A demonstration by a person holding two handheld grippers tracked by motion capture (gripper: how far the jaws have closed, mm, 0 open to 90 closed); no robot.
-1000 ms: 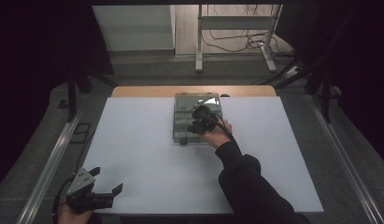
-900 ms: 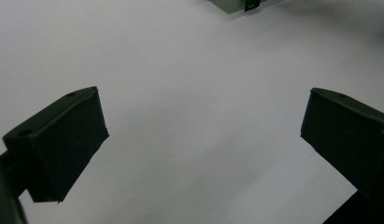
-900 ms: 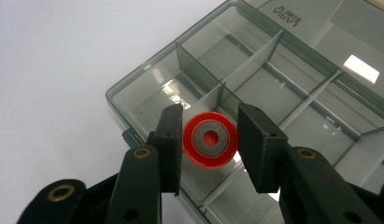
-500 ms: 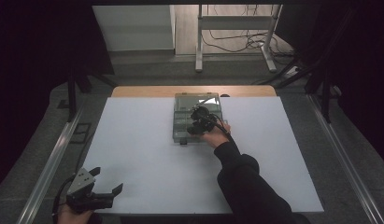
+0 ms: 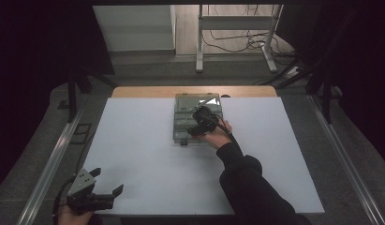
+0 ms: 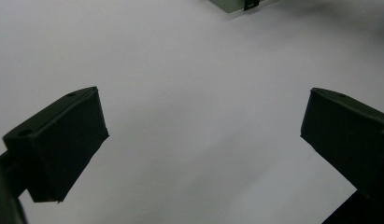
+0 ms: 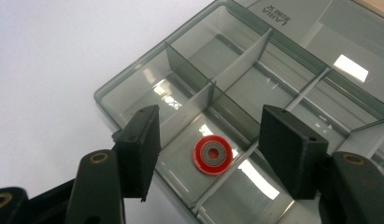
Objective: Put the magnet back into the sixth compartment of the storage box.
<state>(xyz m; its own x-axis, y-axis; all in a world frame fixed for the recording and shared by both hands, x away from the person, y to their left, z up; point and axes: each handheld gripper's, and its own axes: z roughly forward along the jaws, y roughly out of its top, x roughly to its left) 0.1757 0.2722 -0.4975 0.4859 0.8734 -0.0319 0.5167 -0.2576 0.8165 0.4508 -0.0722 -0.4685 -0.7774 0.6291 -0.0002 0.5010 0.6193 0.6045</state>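
One small red ring-shaped washer with a grey centre [image 7: 212,155] lies flat in a compartment of the clear plastic divided organiser box [image 7: 133,93], right below the right gripper [image 7: 209,151], between its two pads and touching neither. Its jaws have just been opening, nothing clamped. Best lift straight up now, clear of the thin dividers. Left gripper [image 5: 99,187] waits spread wide over the white tabletop [image 5: 143,154].
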